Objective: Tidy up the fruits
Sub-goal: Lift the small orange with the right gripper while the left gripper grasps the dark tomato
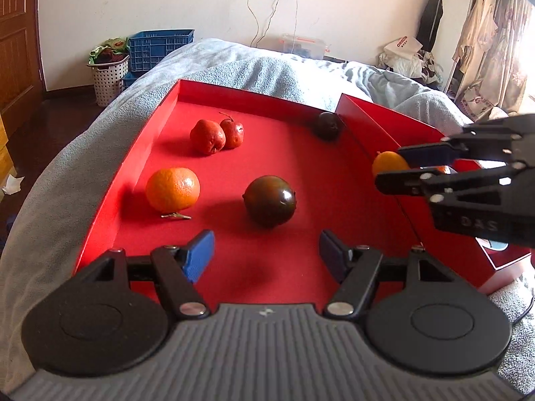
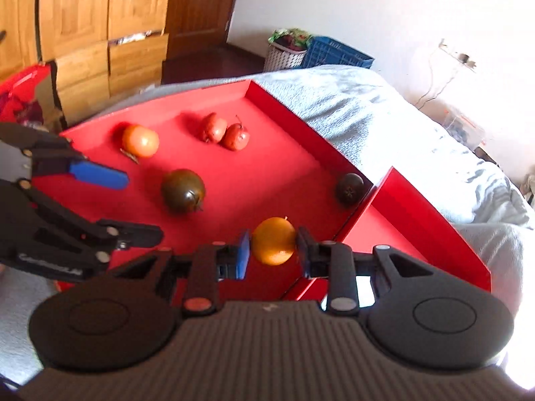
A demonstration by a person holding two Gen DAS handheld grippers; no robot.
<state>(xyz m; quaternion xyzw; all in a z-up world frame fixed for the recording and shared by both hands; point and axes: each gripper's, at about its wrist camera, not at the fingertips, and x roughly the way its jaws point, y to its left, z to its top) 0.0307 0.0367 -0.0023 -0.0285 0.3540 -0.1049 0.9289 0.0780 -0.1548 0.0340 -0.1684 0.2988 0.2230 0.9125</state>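
On the red tray: five fruits; right claw pinches one orange, left claw spread.

A grey-blanketed bed fills the room; beyond it stand a white wall, blue crate and laundry basket.
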